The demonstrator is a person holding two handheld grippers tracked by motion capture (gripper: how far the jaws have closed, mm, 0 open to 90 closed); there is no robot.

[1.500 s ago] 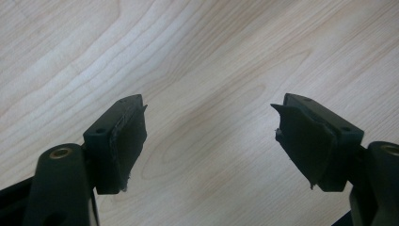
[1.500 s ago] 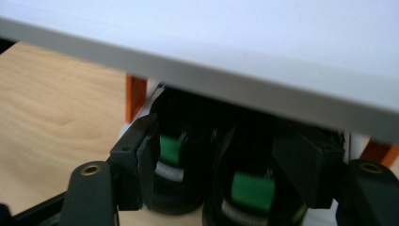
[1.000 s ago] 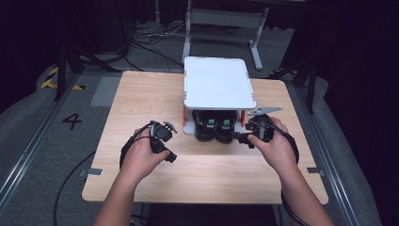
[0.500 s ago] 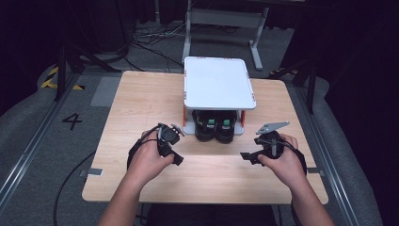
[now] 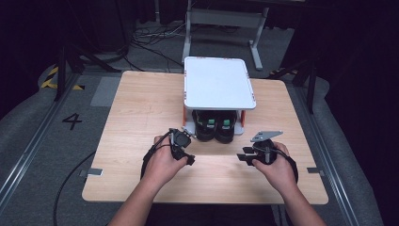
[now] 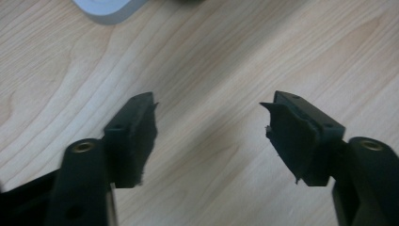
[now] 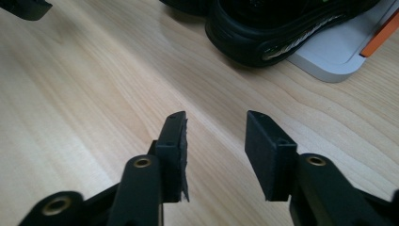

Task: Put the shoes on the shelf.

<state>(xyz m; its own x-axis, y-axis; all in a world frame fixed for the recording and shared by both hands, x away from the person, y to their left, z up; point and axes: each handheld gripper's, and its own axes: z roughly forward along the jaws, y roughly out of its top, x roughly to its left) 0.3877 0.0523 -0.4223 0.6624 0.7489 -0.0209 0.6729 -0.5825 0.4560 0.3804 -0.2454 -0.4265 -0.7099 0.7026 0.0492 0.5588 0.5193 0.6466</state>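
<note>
Over the table (image 5: pixel 141 108), right tongs (image 5: pixel 244 157) have withdrawn from shoes (image 5: pixel 215 126).

A lab or recording studio is suggested: a light wooden bench (image 5: pixel 141 117) on grey carpet, floor rails (image 5: pixel 28 150), a painted "4" (image 5: pixel 72 121) at left, cables (image 5: pixel 150 40) at upper left.

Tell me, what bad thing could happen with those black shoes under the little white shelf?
The black shoes stick out past the front of the white rack, close to both open grippers, so a careless hand might knock them off the bottom tier. The top shelf sits low over them, so the left gripper or right gripper could bump it when reaching in. The rack looks light and might slide on the table.
</note>
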